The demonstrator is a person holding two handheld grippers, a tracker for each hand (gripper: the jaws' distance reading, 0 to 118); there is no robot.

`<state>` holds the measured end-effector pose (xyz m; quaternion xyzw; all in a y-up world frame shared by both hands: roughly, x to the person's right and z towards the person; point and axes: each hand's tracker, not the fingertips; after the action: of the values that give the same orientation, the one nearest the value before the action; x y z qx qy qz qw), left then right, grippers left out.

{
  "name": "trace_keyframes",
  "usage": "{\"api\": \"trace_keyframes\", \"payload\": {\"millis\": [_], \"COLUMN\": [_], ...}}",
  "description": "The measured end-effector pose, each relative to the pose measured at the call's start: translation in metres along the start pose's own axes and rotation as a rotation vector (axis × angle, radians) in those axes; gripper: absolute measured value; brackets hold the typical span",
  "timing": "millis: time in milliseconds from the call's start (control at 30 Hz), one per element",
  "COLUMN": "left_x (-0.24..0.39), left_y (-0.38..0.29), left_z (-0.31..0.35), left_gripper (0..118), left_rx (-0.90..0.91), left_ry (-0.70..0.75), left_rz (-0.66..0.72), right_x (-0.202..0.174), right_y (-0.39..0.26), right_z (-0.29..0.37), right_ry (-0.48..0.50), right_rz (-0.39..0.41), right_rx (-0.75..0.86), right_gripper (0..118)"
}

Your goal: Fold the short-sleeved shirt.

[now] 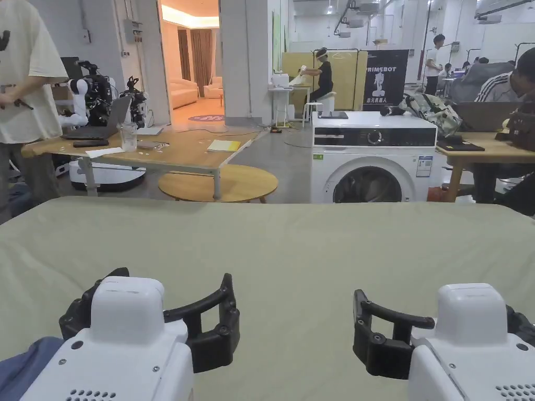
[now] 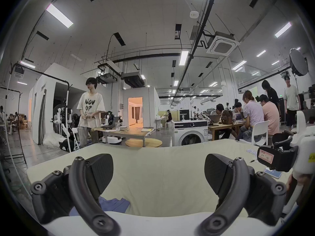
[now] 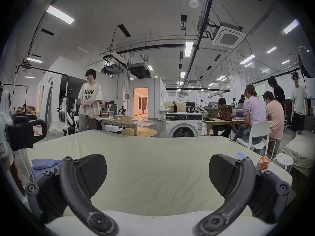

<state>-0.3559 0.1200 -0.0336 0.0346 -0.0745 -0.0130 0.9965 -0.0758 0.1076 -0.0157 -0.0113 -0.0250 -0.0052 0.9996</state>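
Both tools are just hanging low over the near edge of the surface, jaws spread wide and nothing between them. The left tool (image 2: 158,176) has its 2 black textured pads well apart in the left gripper view, and the right tool (image 3: 157,175) looks the same in its own view, also released. In the head view they sit side by side, white bodies with black curved jaws, left tool on the near left and right tool on the near right, apart from each other.

The crumpled blue short-sleeved shirt (image 2: 114,204) is bunched up right at the near left edge, just beside and partly under the left tool's left jaw (you only get a corner of it in the head view, bottom left). From the right gripper view it's a blue heap off to the left. Neither tool is touching it as far as I can tell.

Everything sits on a pale green cloth-covered desk (image 1: 292,245), which is mostly bare in front of the tools. A few small items lie near its right edge, including an orange patterned crumpled thing (image 3: 263,162).

Past the desk: a white front-loading washing machine (image 1: 373,156), a low wooden table (image 1: 177,149) and a round wooden table (image 1: 219,183). A person in a white printed t-shirt (image 2: 90,110) stands on the left, and several people sit at a table on the right.
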Motion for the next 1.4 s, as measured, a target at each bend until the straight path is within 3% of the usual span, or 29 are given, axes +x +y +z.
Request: {"api": "trace_keyframes", "payload": {"millis": [1400], "left_x": [-0.0018], "left_y": [-0.0008], "left_z": [-0.0016], "left_gripper": [108], "left_rx": [0.011], "left_ry": [0.000], "left_rz": [0.008], "right_x": [-0.0044], "right_y": [-0.0029], "right_z": [-0.0055], "right_ry": [-0.005], "right_rz": [0.061], "right_rx": [-0.010], "right_gripper": [118]}}
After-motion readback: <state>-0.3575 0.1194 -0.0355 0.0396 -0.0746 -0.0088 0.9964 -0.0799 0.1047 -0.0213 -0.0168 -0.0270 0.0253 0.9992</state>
